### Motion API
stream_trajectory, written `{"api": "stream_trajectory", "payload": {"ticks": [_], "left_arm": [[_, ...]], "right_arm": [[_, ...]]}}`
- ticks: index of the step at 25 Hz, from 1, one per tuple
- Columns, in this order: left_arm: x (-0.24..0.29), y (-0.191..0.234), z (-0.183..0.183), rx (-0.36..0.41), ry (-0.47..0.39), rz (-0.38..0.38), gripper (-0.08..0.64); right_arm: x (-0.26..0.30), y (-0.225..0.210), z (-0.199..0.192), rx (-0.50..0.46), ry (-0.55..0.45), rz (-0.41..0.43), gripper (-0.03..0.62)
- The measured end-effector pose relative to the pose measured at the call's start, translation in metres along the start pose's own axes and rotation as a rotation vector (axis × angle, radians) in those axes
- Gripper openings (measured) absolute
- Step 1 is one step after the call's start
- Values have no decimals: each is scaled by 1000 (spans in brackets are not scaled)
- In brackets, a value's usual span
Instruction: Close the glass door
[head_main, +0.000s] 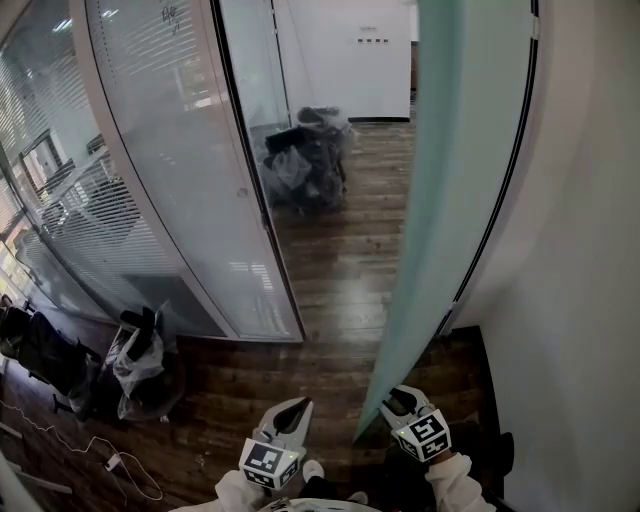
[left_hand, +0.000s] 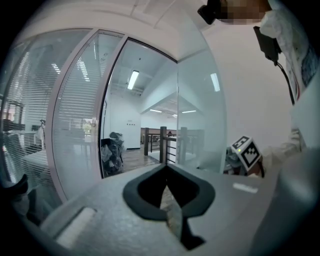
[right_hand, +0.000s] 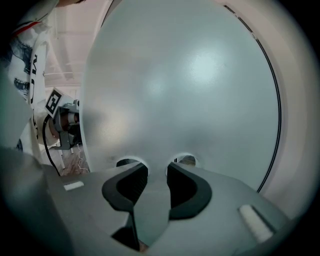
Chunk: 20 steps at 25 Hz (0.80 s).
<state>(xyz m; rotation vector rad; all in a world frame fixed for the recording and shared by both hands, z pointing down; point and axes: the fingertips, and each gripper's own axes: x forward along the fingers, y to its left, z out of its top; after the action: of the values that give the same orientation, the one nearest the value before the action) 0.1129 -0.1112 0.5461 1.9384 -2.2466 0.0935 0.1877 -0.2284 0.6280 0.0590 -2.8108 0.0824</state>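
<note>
Two grippers show low in the head view, both yours, either side of the glass door's (head_main: 440, 200) near edge. Your left gripper (head_main: 292, 410) hangs over the wooden floor (head_main: 340, 270), apart from the door; in its own view the jaws of the left gripper (left_hand: 166, 169) meet at the tips with nothing between them. Your right gripper (head_main: 402, 400) sits on the wall side of the door, just beside that edge. In the right gripper view the jaws of the right gripper (right_hand: 157, 167) stand apart with a clear gap, pointed square at the frosted face of the glass door (right_hand: 190, 90), which fills most of that view; the tips are at or very near the glass, contact cannot be confirmed. Door position: swung open, the panel standing out from the white wall (head_main: 590, 250) and seen nearly edge-on from above, with the doorway open between it and the fixed glass partition (head_main: 170, 180) with blinds. Through the opening, a heap of bags (head_main: 310, 160) lies on the floor. On your left, more bags (head_main: 140, 360) sit by the partition's foot, with a white cable (head_main: 110, 460) trailing near them.
</note>
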Motion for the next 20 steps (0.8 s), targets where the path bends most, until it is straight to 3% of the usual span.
{"api": "stream_trajectory", "payload": {"ticks": [20], "left_arm": [[-3,106,3,-13,-24,11,2]], "right_arm": [[90,0,25,26,12,-78,124]]}}
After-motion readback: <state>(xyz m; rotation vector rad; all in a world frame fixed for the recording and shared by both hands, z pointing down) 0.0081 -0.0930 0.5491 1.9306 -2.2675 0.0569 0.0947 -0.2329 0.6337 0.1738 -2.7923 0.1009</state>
